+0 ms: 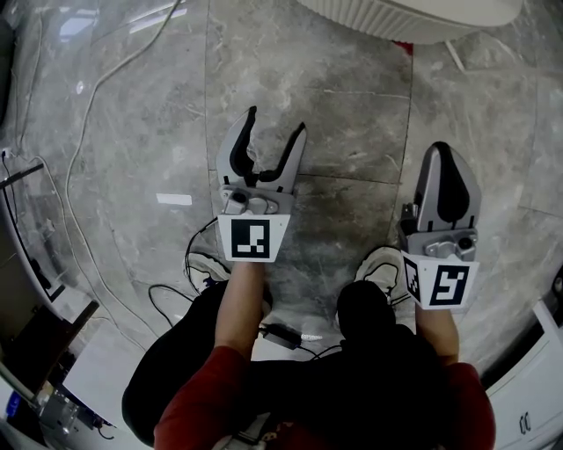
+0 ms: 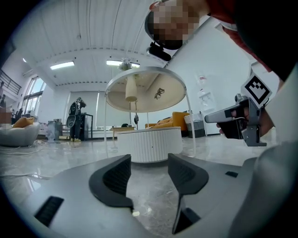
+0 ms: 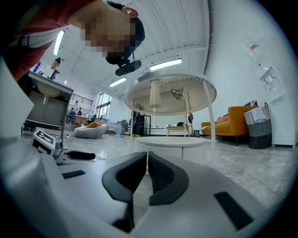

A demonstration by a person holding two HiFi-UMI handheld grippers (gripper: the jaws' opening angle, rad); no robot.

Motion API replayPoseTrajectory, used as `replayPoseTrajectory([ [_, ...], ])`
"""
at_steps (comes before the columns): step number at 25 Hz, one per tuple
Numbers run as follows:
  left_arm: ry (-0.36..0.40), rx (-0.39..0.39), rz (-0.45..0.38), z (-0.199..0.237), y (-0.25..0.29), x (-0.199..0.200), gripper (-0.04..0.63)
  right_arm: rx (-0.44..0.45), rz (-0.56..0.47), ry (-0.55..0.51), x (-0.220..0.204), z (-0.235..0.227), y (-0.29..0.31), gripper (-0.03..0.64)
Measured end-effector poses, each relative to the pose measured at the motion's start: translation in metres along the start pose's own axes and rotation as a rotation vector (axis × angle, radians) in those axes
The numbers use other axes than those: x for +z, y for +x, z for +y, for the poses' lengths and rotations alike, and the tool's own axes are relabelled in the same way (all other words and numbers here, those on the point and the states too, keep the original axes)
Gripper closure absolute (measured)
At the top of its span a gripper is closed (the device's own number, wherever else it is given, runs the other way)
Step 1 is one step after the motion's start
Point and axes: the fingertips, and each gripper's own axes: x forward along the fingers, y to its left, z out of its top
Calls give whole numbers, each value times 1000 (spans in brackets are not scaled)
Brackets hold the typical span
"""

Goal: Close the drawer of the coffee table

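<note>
The round white coffee table stands ahead on the marble floor, with a ribbed lower drum (image 2: 149,144) and a round top (image 2: 145,90) on thin legs. A small dark dot marks the drum's front; I cannot tell whether a drawer stands out. From above only its ribbed rim (image 1: 413,16) shows at the top edge. My left gripper (image 1: 277,120) is held level and short of the table, jaws open and empty (image 2: 149,172). To its right, my right gripper (image 1: 442,154) is shut with nothing in it, its pads meeting (image 3: 145,163). Each gripper shows in the other's view: the right (image 2: 233,116), the left (image 3: 79,155).
Cables (image 1: 79,176) trail over the floor at the left, with a plug block (image 1: 283,335) between the person's shoes (image 1: 383,268). An orange sofa (image 3: 242,121) and a basket (image 3: 257,121) stand far right, a beanbag (image 3: 91,130) far left. A white cabinet (image 1: 528,404) is at bottom right.
</note>
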Motion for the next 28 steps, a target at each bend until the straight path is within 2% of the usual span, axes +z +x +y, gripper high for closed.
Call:
replayPoseTrajectory([
  [6,15,14,-43,25,-3,10,559,3,1,-20,-1,12,8,591],
  [10,62,32,-63,47,2,16,581,5,-12,-53,6,22,16,591],
  [13,21,56,-62,73,-3,33,581,0,-24,-76,19,30,24,591],
  [16,-55,11,-14,91,-5,52,581,-20,-31,-77,41,32,32,591],
  [18,-14,-21,8,100,-5,73,581,-28,-18,-69,61,37,34,591],
  [20,17,3,30,115,-15,101,581,-21,7,-60,86,48,33,591],
  [23,39,40,17,134,-34,168,581,-22,42,-43,139,60,26,591],
  [28,72,40,36,139,-76,302,581,-28,80,-49,263,62,13,591],
])
